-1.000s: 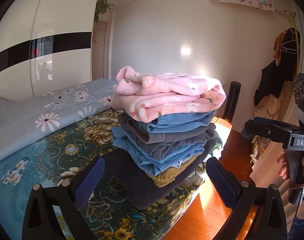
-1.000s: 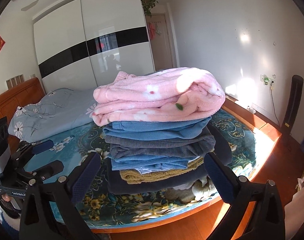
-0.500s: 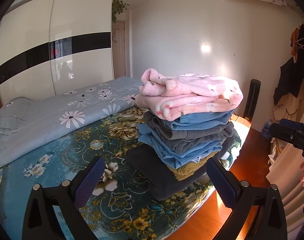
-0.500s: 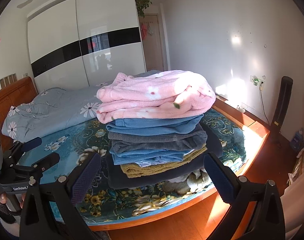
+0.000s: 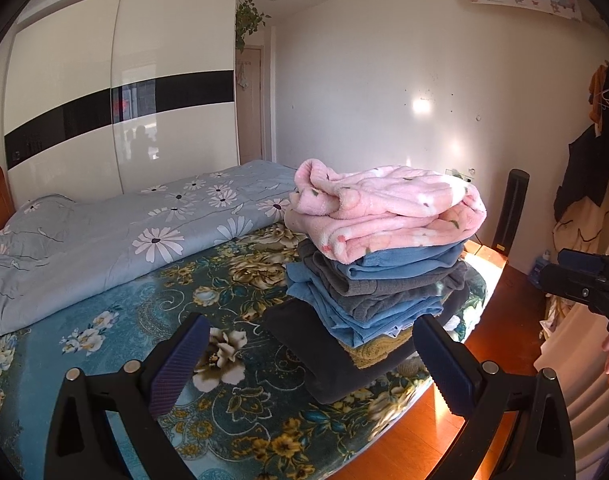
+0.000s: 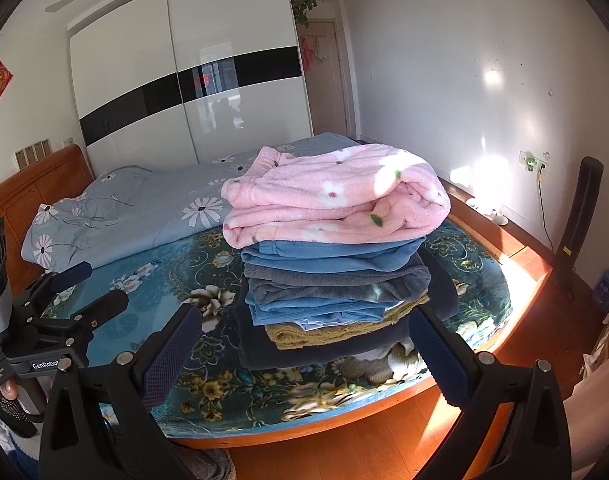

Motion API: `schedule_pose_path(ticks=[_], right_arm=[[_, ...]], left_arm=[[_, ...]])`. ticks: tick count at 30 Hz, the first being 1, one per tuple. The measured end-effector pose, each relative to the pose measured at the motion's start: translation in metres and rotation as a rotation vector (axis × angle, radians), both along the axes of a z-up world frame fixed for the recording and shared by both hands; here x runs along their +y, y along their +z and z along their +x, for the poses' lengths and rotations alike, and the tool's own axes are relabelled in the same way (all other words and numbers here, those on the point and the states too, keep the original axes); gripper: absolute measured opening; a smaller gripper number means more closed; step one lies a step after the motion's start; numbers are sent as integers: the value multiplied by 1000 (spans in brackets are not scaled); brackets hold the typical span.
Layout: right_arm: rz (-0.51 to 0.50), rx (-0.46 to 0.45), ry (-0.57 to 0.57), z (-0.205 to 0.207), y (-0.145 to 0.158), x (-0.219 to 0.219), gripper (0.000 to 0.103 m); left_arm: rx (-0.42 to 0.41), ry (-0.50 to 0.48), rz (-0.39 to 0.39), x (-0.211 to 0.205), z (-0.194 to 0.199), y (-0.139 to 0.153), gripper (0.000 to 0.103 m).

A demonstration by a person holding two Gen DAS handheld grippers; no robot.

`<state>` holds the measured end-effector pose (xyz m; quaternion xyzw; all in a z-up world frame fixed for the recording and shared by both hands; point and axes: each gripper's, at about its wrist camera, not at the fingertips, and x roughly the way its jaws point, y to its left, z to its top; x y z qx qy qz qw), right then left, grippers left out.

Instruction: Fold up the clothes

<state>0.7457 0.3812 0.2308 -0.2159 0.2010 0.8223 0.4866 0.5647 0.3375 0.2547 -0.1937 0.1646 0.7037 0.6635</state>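
Stack of folded clothes point(image 5: 380, 264) sits on bed point(image 5: 144, 320) ahead of both grippers, left gripper point(image 5: 308, 364) and right gripper point(image 6: 304, 352) fingers wide, empty, right nearer.

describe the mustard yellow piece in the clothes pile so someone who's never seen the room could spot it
Find the bed with the teal floral bedspread and the stack of folded clothes near its foot. The mustard-yellow knitted garment is second from the bottom, between the blue layers and the dark navy base garment. It is the only yellow, coarse-textured layer.
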Motion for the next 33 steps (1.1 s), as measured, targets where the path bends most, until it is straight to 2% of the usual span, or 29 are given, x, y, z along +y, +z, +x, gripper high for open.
schedule_pose_path(ticks=[7, 14, 18, 33], right_arm=[[32, -38, 18, -9, 21, -1, 103], [48, -59, 32, -17, 34, -1, 103], [62, -73, 43, -24, 41, -2, 103], [72, -99, 59, -39, 49, 4, 103]], left_arm=[[-40, -35, -13, 1, -3, 17, 103], [36, 43, 2, 4, -2, 33, 103], [47, 43, 4, 6, -4, 40, 103], [58, 40, -5, 12, -8, 37, 103]])
